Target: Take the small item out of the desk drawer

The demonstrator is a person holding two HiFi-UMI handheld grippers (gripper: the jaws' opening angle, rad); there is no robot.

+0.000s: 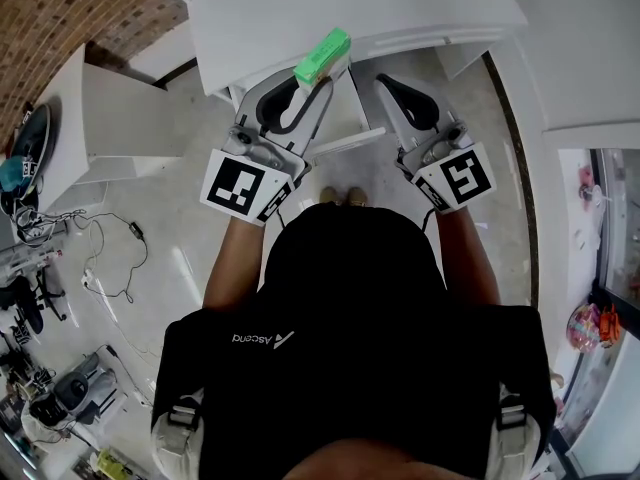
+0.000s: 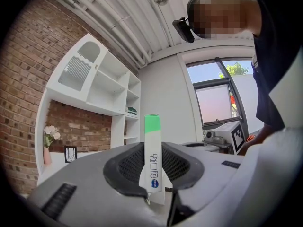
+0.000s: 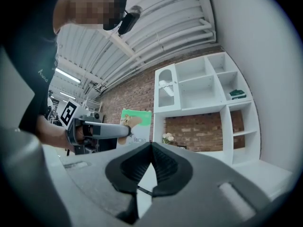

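Observation:
A small green-and-white box [image 1: 322, 56] stands up between the jaws of my left gripper [image 1: 315, 78], which is shut on its lower end. In the left gripper view the box [image 2: 152, 150] rises upright from the dark pads, green end on top. My right gripper [image 1: 387, 83] is held beside it, a little to the right, with its jaws shut and nothing between them [image 3: 151, 148]. From the right gripper view the left gripper's fingers and the box [image 3: 136, 123] show at the left. Both grippers are raised in front of the white desk [image 1: 400, 3]. I cannot make out a drawer.
A white shelf unit [image 3: 203, 93] stands against a brick wall [image 2: 23, 79]. A narrow white panel [image 1: 345, 143] shows between the grippers, low down. Cables and gear lie on the floor at the left [image 1: 60, 388]. A white cabinet [image 1: 110, 118] is at the far left.

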